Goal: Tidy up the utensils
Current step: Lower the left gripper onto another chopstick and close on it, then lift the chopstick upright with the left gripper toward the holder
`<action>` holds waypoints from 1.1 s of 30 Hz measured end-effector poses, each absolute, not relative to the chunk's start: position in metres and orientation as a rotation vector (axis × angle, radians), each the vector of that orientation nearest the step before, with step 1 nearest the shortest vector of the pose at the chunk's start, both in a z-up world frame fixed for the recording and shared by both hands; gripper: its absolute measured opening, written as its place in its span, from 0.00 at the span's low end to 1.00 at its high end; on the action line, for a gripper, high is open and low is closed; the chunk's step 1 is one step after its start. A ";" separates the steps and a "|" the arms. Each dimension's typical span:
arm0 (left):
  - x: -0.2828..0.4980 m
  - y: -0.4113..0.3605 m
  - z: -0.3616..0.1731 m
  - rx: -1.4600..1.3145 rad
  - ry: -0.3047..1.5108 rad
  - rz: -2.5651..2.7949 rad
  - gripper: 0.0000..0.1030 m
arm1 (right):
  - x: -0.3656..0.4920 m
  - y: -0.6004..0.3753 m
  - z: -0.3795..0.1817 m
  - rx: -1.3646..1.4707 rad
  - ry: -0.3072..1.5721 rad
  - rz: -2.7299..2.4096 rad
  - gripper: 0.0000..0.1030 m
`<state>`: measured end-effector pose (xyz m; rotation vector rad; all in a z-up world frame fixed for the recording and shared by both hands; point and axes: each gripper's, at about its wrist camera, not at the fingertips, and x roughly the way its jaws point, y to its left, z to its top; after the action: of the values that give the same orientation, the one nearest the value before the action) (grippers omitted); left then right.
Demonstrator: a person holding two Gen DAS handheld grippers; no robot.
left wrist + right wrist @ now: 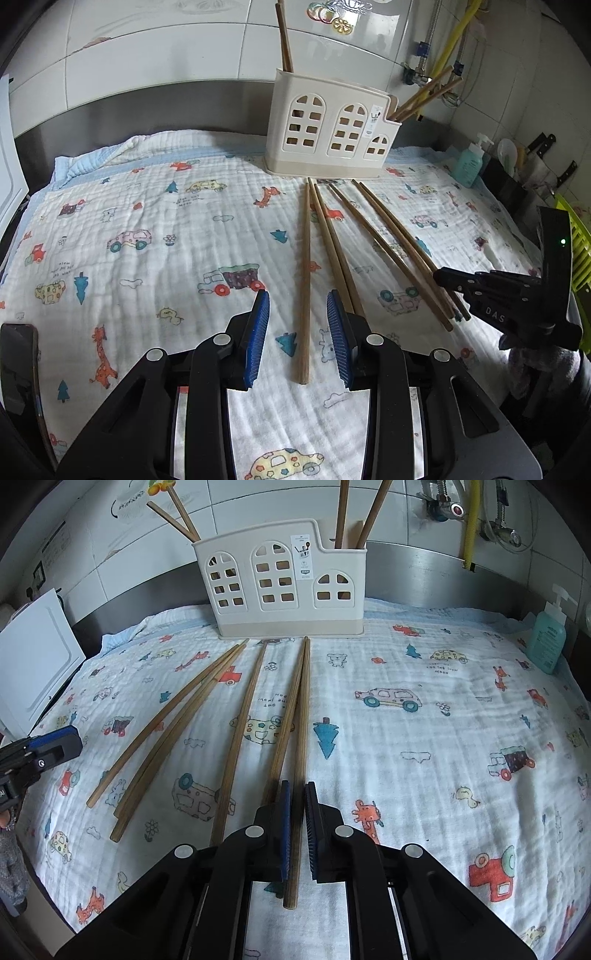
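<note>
- The cream utensil holder [280, 590], shaped like a house with arched window cut-outs, stands upright on the far edge of the printed cloth [424, 746]; take it as your landmark.
- Count six loose chopsticks lying flat on the cloth in front of the holder, their far tips close to its base and their near ends fanning toward you.
- In the right wrist view, three of them [162, 734] spread out to the left of the holder's front, one [240, 734] lies alone nearer the middle, and a touching pair [295, 716] runs straight back from below the holder's centre.
- Your right gripper [297, 830] has its two blue pads drawn together on the near end of one chopstick of that pair; its partner lies just beside the left pad.
- Your left gripper [298, 339] has its fingers partly apart, straddling the near end of the leftmost chopstick [304, 280] as the left wrist view shows it; the pads do not touch the stick.
- Four more chopsticks already stand inside the holder: two [177, 517] lean out of its left end, two [354, 513] rise from its lower right compartment.
- One green soap bottle [548, 638] stands well to the right of the holder, at the cloth's edge.
</note>
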<state>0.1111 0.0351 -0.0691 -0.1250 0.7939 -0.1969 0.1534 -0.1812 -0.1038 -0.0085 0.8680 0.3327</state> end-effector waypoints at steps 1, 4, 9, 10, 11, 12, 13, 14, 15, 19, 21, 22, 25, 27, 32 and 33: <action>0.113 0.033 -0.071 -0.122 0.801 -0.202 0.32 | 0.153 -0.183 -0.102 -0.005 0.862 0.332 0.07; 0.119 0.027 -0.077 -0.105 0.817 -0.213 0.32 | 0.148 -0.188 -0.091 0.001 0.835 0.332 0.07; 0.130 0.021 -0.087 -0.091 0.844 -0.218 0.31 | 0.141 -0.196 -0.064 0.010 0.768 0.336 0.06; 0.132 0.021 -0.089 -0.090 0.850 -0.217 0.31 | 0.139 -0.198 -0.059 0.011 0.752 0.337 0.06; 0.134 0.020 -0.091 -0.089 0.855 -0.219 0.31 | 0.138 -0.199 -0.054 0.013 0.740 0.337 0.06; 0.135 0.019 -0.092 -0.087 0.858 -0.218 0.31 | 0.137 -0.200 -0.048 0.014 0.726 0.338 0.06; 0.137 0.018 -0.094 -0.082 0.862 -0.218 0.31 | 0.136 -0.201 -0.043 0.016 0.713 0.340 0.06; 0.139 0.017 -0.096 -0.077 0.869 -0.217 0.31 | 0.135 -0.202 -0.038 0.017 0.702 0.342 0.06; 0.140 0.016 -0.097 -0.075 0.871 -0.214 0.31 | 0.134 -0.203 -0.033 0.016 0.690 0.343 0.06; 0.145 0.016 -0.101 -0.078 0.884 -0.218 0.22 | 0.129 -0.204 -0.018 0.014 0.653 0.350 0.06; 0.146 0.016 -0.102 -0.080 0.887 -0.212 0.20 | 0.128 -0.204 -0.013 0.013 0.639 0.354 0.06; 0.147 0.016 -0.102 -0.078 0.886 -0.212 0.20 | 0.128 -0.204 -0.010 0.014 0.633 0.357 0.06; 0.148 0.014 -0.103 -0.068 0.888 -0.205 0.18 | 0.126 -0.205 -0.003 0.012 0.615 0.360 0.06; 0.149 0.012 -0.103 -0.047 0.891 -0.192 0.14 | 0.125 -0.205 0.001 0.012 0.606 0.364 0.06; 0.152 0.012 -0.100 -0.030 0.902 -0.164 0.05 | 0.124 -0.205 0.011 0.014 0.585 0.372 0.06; 0.152 0.013 -0.098 -0.033 0.896 -0.162 0.05 | 0.124 -0.206 0.013 0.011 0.581 0.370 0.06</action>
<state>0.1518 0.0125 -0.0979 -0.0333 0.8960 -0.1617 0.1240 -0.2055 0.0133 0.0112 0.5809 0.3700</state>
